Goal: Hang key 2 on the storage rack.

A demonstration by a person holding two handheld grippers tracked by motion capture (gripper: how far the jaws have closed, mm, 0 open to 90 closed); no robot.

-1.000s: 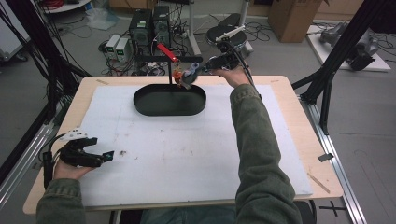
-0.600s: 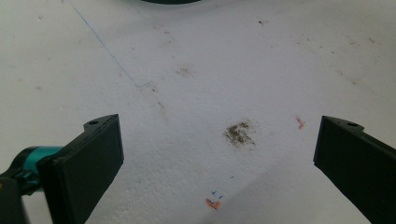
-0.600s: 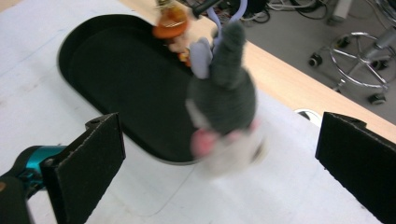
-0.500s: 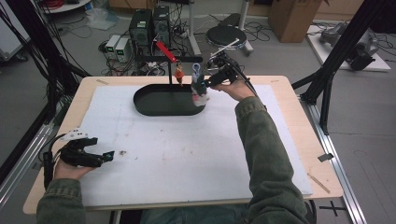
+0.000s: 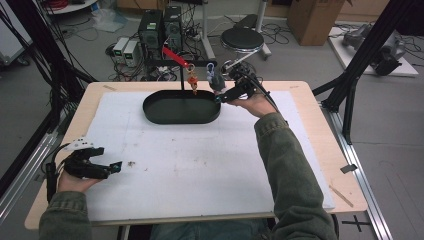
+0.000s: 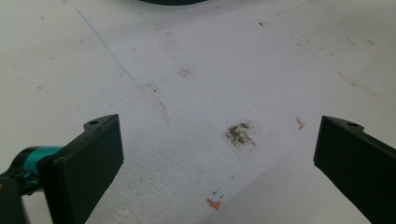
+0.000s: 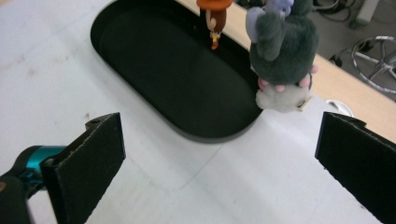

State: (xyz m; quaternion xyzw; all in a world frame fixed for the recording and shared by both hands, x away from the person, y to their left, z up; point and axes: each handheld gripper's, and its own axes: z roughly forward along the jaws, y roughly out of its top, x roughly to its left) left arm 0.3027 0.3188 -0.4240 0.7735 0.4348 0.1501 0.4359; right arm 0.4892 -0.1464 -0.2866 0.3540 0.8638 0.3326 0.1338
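A grey plush toy [image 5: 215, 81] [image 7: 280, 51] hangs from a black bar [image 5: 192, 63] over the right end of a black oval tray [image 5: 165, 112] [image 7: 163, 60]. A small orange-brown figure [image 5: 193, 81] [image 7: 215, 16] hangs beside it. My right gripper [image 5: 220, 98] [image 7: 219, 123] sits just right of and below the plush, apart from it. Its jaws have just been opening, stand wide, and have nothing between them. My left gripper [image 5: 115, 167] [image 6: 217, 123] rests open at the near left over bare white foam [image 6: 196, 70].
The white foam sheet [image 5: 210, 165] covers most of the wooden table [image 5: 320, 150]. A red strap [image 5: 175, 54] hangs off the stand behind the tray. Computers, cables and a stool [image 5: 241, 37] are on the floor beyond the far edge. Black frame posts [image 5: 360, 75] stand at the right.
My right gripper has drawn back rightward and down from the bar, and the grey plush now hangs free of its jaws. The left hand has stayed put.
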